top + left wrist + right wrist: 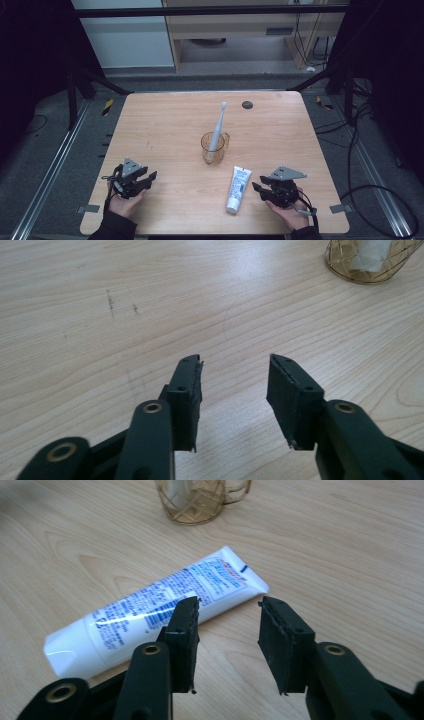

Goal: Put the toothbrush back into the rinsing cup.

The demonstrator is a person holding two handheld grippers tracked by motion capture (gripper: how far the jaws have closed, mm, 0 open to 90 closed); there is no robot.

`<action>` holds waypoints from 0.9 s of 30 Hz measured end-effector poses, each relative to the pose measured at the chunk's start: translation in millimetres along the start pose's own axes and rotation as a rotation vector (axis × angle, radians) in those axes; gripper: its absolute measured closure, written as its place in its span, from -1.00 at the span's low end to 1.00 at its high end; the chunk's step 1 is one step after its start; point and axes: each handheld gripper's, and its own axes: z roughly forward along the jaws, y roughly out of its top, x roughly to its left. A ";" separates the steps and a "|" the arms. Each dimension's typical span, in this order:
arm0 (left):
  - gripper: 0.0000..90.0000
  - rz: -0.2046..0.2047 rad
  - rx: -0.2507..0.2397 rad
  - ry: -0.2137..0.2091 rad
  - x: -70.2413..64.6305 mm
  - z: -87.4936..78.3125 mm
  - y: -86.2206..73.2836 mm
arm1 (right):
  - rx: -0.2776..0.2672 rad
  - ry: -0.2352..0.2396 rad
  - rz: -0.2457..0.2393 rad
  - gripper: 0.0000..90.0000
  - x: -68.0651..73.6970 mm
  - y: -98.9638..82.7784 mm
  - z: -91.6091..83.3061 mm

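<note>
One table [165, 125] carries one cup [214, 148], one tube [237, 189] and one toothbrush [218, 127] standing in the cup. The tube lies flat, just beside the right gripper [264, 190] — its print is readable in the right gripper view. The left gripper [148, 179] is well apart from it. Both grippers have jaws apart, nothing between; the cup is cut off in both gripper views.

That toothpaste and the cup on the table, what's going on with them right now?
A person sits at a wooden table with a gripper in each hand. The right gripper is beside the toothpaste tube, which lies flat on the table, jaws open with nothing between them. The left gripper is over bare wood, also open. A toothbrush stands in the amber cup mid-table. Nothing is held yet.
</note>
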 end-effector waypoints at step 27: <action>0.34 -0.016 -0.004 0.018 3.9 2.9 0.9 | 0.036 0.195 -0.078 1.00 49.3 23.5 37.0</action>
